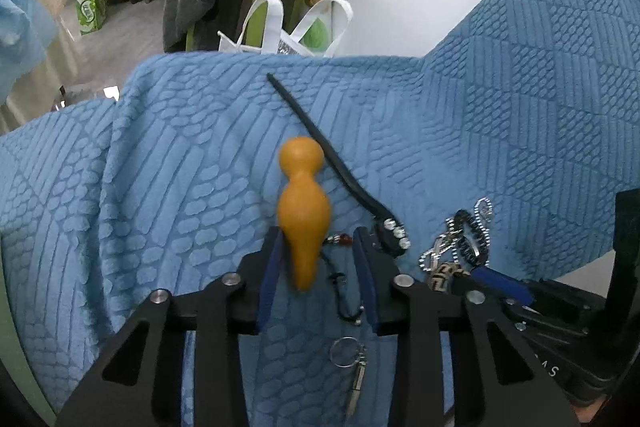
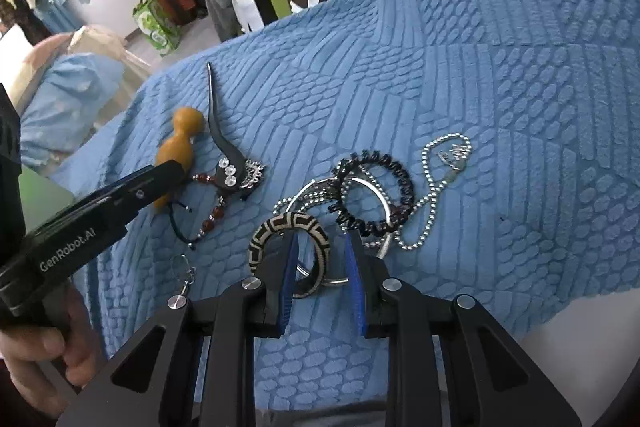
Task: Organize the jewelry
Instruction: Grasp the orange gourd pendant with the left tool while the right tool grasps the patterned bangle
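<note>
A blue textured bedspread (image 2: 500, 75) is spread beneath both grippers. The left gripper (image 1: 316, 247) is narrowed around the orange gourd-shaped pendant (image 1: 305, 203), whose tapered end is flanked by the blue pads (image 1: 269, 267); whether it is pinched cannot be told. The right gripper (image 2: 322, 251) is set fairly narrow, with the rim of the woven black-and-cream bangle (image 2: 276, 227) between its pads. Just ahead of it, the dark spiral bracelet (image 2: 376, 191) and bead chain (image 2: 432, 187) are piled.
</note>
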A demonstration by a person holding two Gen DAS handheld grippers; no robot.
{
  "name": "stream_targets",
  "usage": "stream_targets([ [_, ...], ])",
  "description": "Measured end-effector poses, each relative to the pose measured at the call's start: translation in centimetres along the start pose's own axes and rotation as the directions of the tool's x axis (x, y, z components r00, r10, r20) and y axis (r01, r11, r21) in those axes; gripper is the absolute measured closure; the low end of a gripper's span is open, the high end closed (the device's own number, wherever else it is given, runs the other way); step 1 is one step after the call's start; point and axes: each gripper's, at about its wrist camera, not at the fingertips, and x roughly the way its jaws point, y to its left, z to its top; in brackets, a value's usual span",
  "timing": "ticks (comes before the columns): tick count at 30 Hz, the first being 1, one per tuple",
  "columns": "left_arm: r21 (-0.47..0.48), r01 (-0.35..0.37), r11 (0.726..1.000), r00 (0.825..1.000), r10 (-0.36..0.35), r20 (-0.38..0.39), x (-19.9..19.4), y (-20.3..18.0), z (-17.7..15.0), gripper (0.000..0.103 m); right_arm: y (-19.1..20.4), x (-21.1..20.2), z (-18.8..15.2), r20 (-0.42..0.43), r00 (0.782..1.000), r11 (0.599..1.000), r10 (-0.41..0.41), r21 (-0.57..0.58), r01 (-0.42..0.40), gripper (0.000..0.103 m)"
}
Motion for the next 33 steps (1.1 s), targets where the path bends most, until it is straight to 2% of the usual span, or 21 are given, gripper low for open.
stream_targets([
  [2, -0.008, 0.002, 1.000, 1.000, -0.002, 0.009, 0.1, 0.4, -0.2, 0.080, -0.2, 0.5, -0.2, -0.008, 1.000, 1.000, -0.004, 0.017, 0.004, 0.082],
  [4, -0.028, 0.017, 0.999, 1.000, -0.017, 0.003, 0.0, 0.8, -0.2, 0.083, -0.1, 0.6, -0.2, 0.006, 1.000, 1.000, -0.015, 0.015, 0.015, 0.086],
  [6, -0.047, 0.031, 0.998, 1.000, -0.031, 0.005, -0.5, 1.0, -0.4, 0.083, 0.2, 0.5, -0.4, 0.003, 1.000, 1.000, -0.015, -0.014, 0.015, 0.095],
  [10, -0.059, 0.047, 0.997, 0.998, -0.045, 0.032, -2.0, 1.1, -0.7, 0.083, 1.4, -0.3, -0.4, 0.044, 0.999, 0.998, -0.020, -0.058, 0.022, 0.096],
  [18, -0.035, 0.045, 0.998, 0.995, -0.042, 0.086, -6.0, 0.5, -1.4, 0.087, 2.1, -3.8, -0.8, 0.115, 0.993, 0.999, 0.009, -0.036, -0.005, 0.097],
  [19, -0.036, 0.045, 0.998, 0.995, -0.042, 0.091, -6.5, 0.5, -1.5, 0.097, 2.2, -4.2, -0.9, 0.121, 0.993, 0.999, 0.012, -0.036, -0.008, 0.097],
  [20, -0.033, 0.045, 0.998, 0.995, -0.042, 0.093, -7.0, 0.4, -1.5, 0.103, 2.3, -4.8, -1.0, 0.129, 0.991, 0.999, 0.019, -0.035, -0.015, 0.097],
  [26, -0.038, 0.039, 0.999, 0.993, -0.034, 0.114, -9.3, 0.7, -2.6, 0.103, 3.1, -7.2, -1.6, 0.171, 0.984, 0.999, 0.050, -0.025, -0.046, 0.097],
  [32, -0.083, 0.065, 0.994, 0.995, -0.058, 0.084, -9.0, 2.2, -3.9, 0.103, 4.9, -7.8, -2.1, 0.171, 0.980, 0.994, 0.106, -0.009, -0.106, 0.097],
  [33, -0.101, 0.078, 0.992, 0.995, -0.070, 0.077, -8.7, 2.7, -3.7, 0.097, 5.2, -7.8, -2.2, 0.170, 0.979, 0.994, 0.113, -0.013, -0.112, 0.097],
])
